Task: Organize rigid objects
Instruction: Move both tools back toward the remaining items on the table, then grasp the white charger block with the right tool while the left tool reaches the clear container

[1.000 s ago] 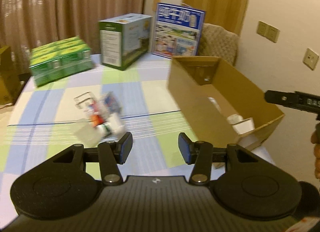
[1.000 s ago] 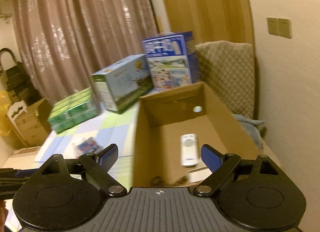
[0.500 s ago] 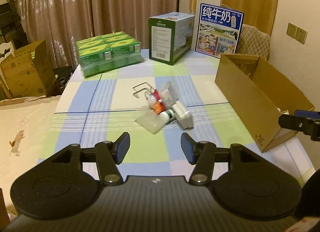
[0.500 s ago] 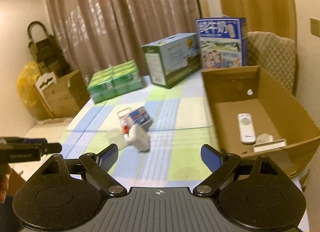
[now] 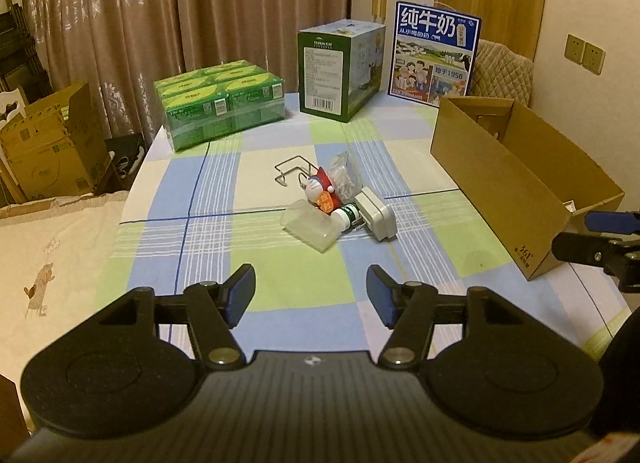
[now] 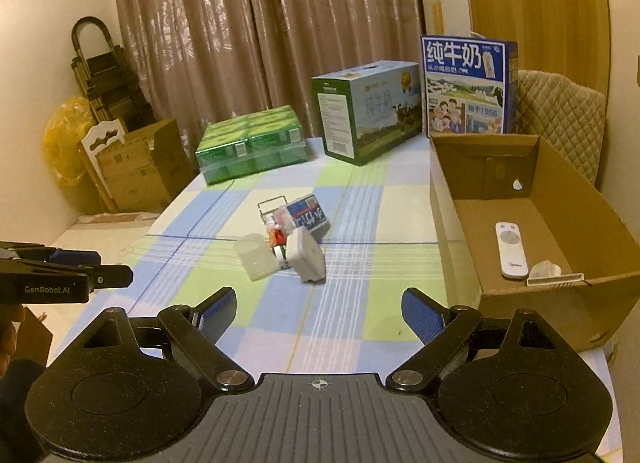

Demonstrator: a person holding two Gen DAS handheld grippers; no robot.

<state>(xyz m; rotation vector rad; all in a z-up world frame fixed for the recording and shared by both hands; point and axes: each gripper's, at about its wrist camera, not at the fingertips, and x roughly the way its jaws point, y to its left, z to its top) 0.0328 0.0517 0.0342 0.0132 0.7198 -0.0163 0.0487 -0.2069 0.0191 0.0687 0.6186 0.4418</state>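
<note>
Left gripper (image 5: 311,295) and right gripper (image 6: 318,310) both held level above the table (image 5: 280,283), jaws spread wide, nothing between them.

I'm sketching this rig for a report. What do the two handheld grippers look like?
Both look alike: a matte black body with a ribbed top plate, two round discs at the sides, silver pivot screws, and black angled fingers tipped with blue pads. The left gripper appears from the side in the right wrist view, where white "GenRobot.AI" lettering shows on its side. The right gripper matches.
</note>
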